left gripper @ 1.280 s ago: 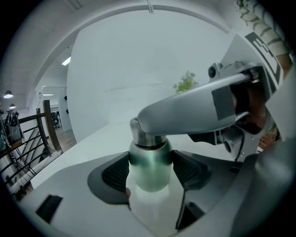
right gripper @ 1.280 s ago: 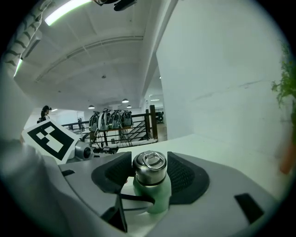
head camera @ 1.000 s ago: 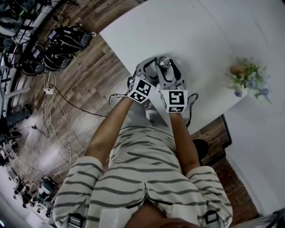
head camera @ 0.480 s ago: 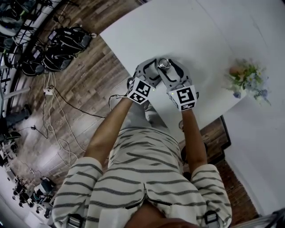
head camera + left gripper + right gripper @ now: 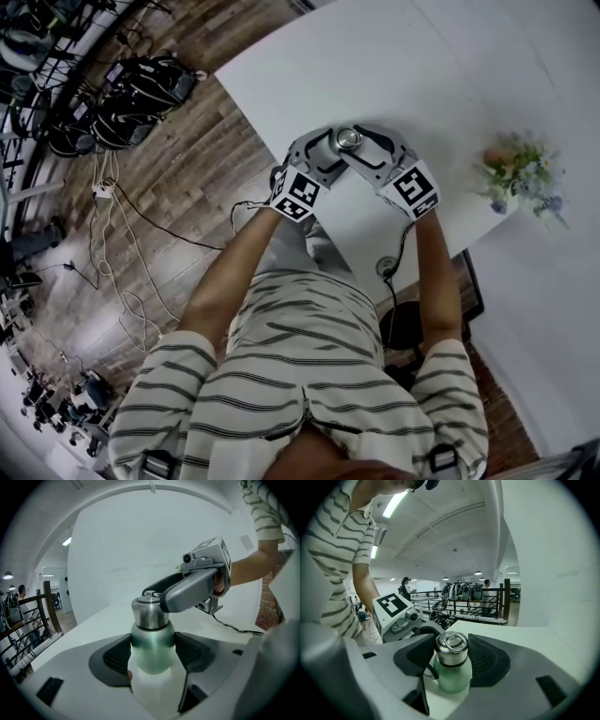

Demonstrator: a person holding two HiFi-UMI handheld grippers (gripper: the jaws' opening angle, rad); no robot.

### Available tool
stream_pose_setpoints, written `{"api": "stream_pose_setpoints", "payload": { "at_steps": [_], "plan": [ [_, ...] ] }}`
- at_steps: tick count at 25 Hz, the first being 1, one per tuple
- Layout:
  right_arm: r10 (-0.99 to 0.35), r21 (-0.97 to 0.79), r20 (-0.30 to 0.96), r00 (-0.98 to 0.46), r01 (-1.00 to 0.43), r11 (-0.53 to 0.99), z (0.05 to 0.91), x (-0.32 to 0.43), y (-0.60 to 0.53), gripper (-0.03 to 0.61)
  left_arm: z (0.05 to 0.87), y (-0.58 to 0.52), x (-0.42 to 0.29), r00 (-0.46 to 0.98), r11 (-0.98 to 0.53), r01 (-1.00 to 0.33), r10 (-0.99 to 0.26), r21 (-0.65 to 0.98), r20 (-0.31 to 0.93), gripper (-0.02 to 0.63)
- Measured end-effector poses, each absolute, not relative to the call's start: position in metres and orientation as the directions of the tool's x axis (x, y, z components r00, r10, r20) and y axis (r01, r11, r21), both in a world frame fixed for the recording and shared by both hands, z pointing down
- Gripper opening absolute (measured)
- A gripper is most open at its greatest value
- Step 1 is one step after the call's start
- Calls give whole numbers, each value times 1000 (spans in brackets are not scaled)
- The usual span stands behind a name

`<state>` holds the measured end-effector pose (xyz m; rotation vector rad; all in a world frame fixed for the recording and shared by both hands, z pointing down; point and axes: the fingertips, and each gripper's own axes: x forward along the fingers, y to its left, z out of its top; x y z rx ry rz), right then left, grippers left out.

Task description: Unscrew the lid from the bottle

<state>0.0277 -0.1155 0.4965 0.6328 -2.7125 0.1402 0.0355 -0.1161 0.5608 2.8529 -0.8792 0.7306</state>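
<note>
Brushed steel over pale green: the bottle [image 5: 452, 679] stands upright between two hand-held grippers, its frosted mint body rounding in at the shoulders under a silvery metal lid [image 5: 451, 649]. That lid is a short cylinder with a dark seam at its foot and a small metal loop lying flat on its top. The lid sits squarely on the neck. We see the left gripper [image 5: 153, 652] closed on the green body just below the shoulders, its dark ribbed pads pressed to either side. The right gripper [image 5: 452, 657] comes in from the other side and higher up, its jaws partly apart with their pads against opposite sides of the steel lid. Lower down, the body pales towards white in the left gripper view, where it is too close and blurred to read further. From the head view, the bottle is near the front edge of a white desk [image 5: 422, 66], with the two marker cubes angled away from it on either side. Whether its base rests on the desk we cannot tell. A small bunch of flowers [image 5: 523, 169] lies well apart to the right, and the person's striped shirt [image 5: 300, 375] fills the foreground above a wooden floor [image 5: 187, 178].
</note>
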Motion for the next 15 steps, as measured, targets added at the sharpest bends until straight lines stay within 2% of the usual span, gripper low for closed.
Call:
{"api": "stream_pose_setpoints", "payload": {
  "at_steps": [8, 15],
  "plan": [
    [-133, -31, 373, -918, -156, 987, 496, 27, -113, 233, 561, -116, 35, 724, -836, -545, -512, -72, 463, 295],
    [-40, -42, 415, -909, -63, 997, 497, 28, -114, 235, 561, -117, 37, 725, -836, -544, -512, -72, 461, 295]
  ]
}}
